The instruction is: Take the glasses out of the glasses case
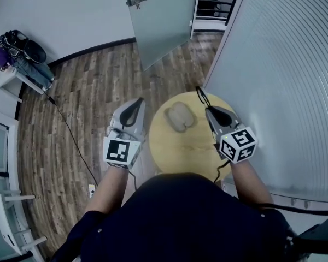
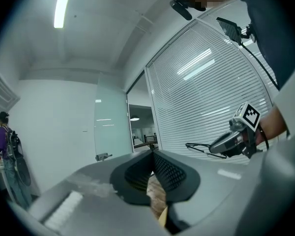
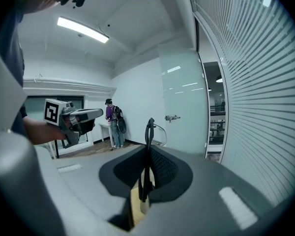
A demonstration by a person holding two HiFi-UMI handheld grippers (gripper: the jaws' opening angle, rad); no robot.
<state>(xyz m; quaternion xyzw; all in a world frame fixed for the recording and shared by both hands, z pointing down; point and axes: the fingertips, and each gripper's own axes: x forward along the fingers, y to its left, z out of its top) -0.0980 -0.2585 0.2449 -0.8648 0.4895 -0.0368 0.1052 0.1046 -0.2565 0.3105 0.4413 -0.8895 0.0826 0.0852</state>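
Observation:
The beige glasses case (image 1: 179, 116) lies open on the round wooden table (image 1: 172, 152), and I see nothing in its two halves. My right gripper (image 1: 208, 109) hangs over the table's right edge, shut on the black-framed glasses (image 1: 200, 95); in the right gripper view the glasses (image 3: 149, 132) stand upright between the jaws of that gripper (image 3: 148, 149). My left gripper (image 1: 139, 101) is held in the air off the table's left edge, jaws together with nothing in them. The left gripper view shows the right gripper (image 2: 210, 149) and the glasses (image 2: 200, 148) beyond the shut left gripper (image 2: 152, 154).
A slatted glass wall (image 1: 284, 64) runs close along the table's right side. A grey door (image 1: 158, 15) stands ajar behind the table. A person with a backpack (image 3: 114, 124) stands at a small white table at the far left. A cable (image 1: 71, 130) crosses the wooden floor.

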